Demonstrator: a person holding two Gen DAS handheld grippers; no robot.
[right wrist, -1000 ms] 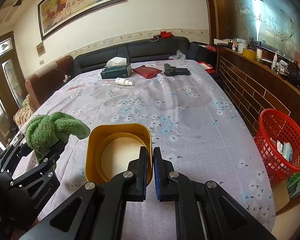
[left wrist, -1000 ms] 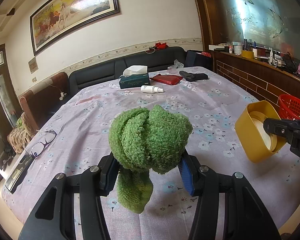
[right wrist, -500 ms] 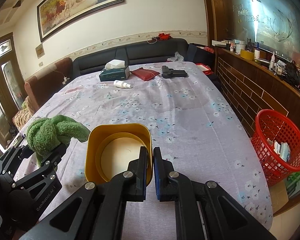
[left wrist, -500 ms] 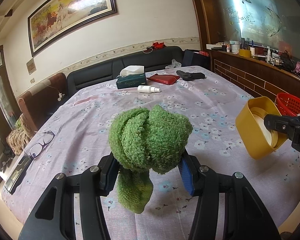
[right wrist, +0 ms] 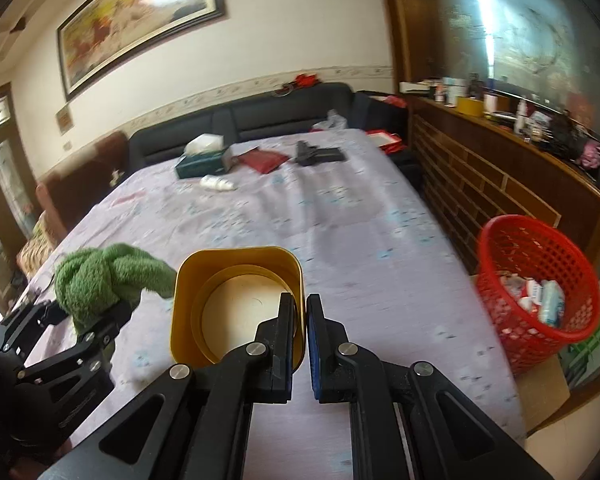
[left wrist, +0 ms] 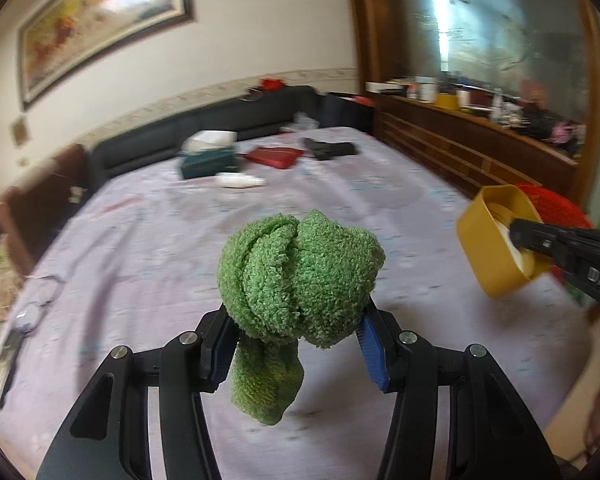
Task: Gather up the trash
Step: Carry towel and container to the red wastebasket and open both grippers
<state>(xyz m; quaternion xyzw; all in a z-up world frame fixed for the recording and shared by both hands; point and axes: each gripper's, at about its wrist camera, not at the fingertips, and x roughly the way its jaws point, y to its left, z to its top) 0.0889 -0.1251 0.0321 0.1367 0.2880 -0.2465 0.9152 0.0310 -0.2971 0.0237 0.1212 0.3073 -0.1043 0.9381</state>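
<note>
Tissue box (right wrist: 202,161), red pouch (right wrist: 263,159), white bottle (right wrist: 217,184) on the floral tablecloth (right wrist: 340,232).

glasses (left wrist: 36,300) blurred, bg too

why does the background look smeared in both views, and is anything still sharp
Left wrist view: bedspread and far clutter are motion-blurred, while the green towel in the left gripper stays crisp. Right wrist view: red basket is blurred; the yellow container in the right gripper is sharp.
</note>
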